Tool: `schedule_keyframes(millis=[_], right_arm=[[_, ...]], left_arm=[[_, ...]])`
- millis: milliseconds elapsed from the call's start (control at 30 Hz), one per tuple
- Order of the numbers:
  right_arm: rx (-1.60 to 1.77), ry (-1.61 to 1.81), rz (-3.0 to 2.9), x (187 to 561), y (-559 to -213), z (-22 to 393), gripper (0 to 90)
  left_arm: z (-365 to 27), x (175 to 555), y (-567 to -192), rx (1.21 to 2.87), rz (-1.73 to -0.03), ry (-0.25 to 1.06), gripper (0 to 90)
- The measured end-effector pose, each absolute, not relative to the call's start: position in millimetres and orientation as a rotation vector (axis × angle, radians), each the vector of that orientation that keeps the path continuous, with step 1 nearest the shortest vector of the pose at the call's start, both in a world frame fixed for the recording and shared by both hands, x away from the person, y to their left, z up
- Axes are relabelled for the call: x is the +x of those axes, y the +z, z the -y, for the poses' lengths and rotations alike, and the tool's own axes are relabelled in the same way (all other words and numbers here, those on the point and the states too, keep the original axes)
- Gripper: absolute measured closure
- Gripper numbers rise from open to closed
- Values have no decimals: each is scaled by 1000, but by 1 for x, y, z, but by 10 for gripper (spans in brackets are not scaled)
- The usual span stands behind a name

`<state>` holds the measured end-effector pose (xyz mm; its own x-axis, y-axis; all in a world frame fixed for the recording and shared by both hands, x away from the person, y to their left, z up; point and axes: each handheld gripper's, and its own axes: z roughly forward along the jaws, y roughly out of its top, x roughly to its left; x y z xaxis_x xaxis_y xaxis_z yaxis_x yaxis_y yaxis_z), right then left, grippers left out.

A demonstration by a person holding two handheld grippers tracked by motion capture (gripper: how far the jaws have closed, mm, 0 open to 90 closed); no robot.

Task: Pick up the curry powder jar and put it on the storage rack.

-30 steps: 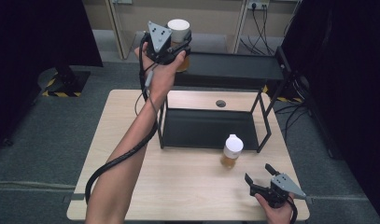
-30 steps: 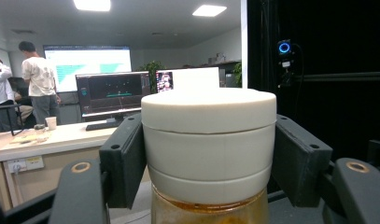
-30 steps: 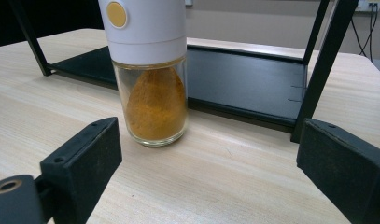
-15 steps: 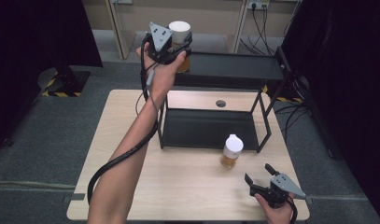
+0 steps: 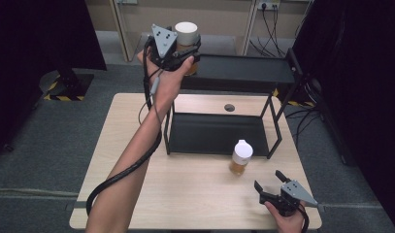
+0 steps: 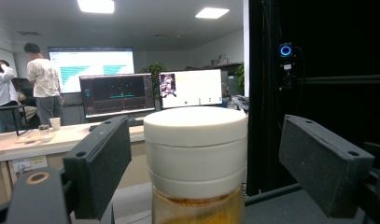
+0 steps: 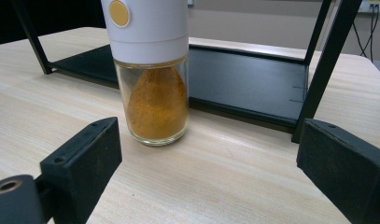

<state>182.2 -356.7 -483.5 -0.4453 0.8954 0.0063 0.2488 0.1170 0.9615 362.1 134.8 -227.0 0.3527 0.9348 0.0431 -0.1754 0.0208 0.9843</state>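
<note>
Jar [image 5: 187, 41] at upper centre looked glass, rigid, breakable, best gripped below its white lid; left gripper [image 5: 183, 52] jaws had just been opening, jar between them unpressed.

Jar [image 5: 187, 36] on rack's top shelf [image 5: 243, 73], spice bottle [image 5: 241, 158] on table [image 5: 127, 145] before rack's lower shelf [image 5: 214, 133]

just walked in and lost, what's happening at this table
A person is putting spice jars on a black shelf rack. The left gripper has just been opening around the white-lidded jar on the top shelf, which is between its jaws. The right gripper waits open near the second jar on the table.
</note>
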Motion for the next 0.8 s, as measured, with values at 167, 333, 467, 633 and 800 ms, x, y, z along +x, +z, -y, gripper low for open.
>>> schedule_keyframes(millis=[167, 333, 467, 633, 800], right_arm=[[1113, 1354, -1784, 182, -484, 357, 70], [1111, 1355, -1786, 182, -484, 357, 70], [1114, 1359, -1783, 182, -484, 358, 70], [1109, 1356, -1786, 182, -484, 357, 70], [1110, 1357, -1786, 182, -484, 357, 70]], left_arm=[[-136, 354, -229, 1242, -809, 1018, 162], [-138, 344, -237, 1238, -801, 1013, 158], [-139, 337, -242, 1234, -795, 1015, 158], [-140, 328, -248, 1235, -789, 1017, 156], [-141, 320, -255, 1244, -776, 1010, 155]])
